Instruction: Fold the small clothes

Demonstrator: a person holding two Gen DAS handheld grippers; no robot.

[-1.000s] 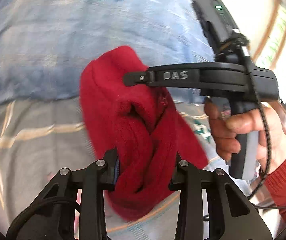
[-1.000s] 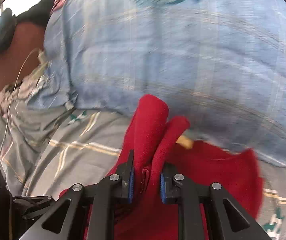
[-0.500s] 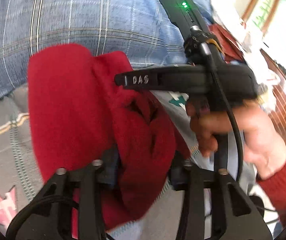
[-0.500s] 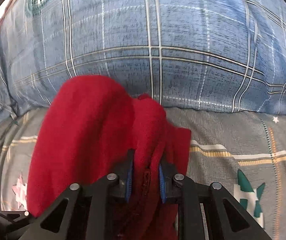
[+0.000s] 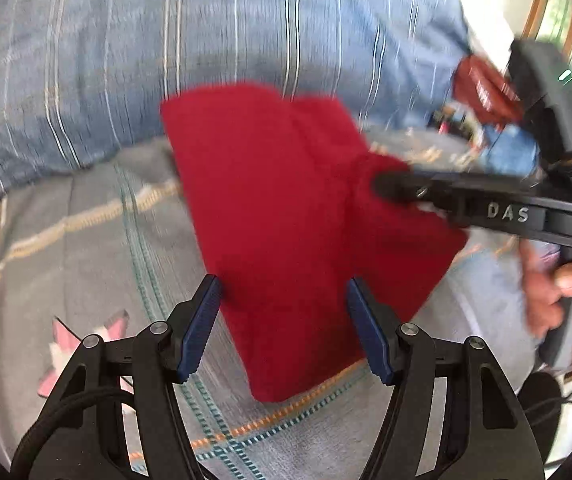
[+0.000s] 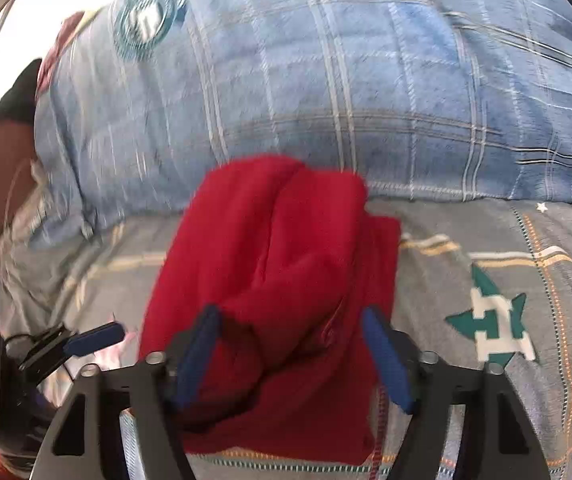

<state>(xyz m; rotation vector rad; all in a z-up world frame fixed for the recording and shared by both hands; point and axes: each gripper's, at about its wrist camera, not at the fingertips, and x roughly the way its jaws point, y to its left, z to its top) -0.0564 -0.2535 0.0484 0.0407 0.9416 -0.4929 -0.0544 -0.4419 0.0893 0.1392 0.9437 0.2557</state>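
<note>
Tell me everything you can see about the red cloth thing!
The red garment looks like soft, fuzzy fleece or knit, plain red. It lies folded in layers on the grey patterned bedsheet, bunched and lumpy at its near end, its far edge against the blue plaid pillow. Both the left gripper and the right gripper are open around it; neither grips it.

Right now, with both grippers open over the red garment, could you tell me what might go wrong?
1. The red garment looks bunched, not flat; the loose fold could spring apart.
2. The right gripper has cloth between its open fingers and may snag it when withdrawing.
3. The left gripper could drag the near edge.
</note>
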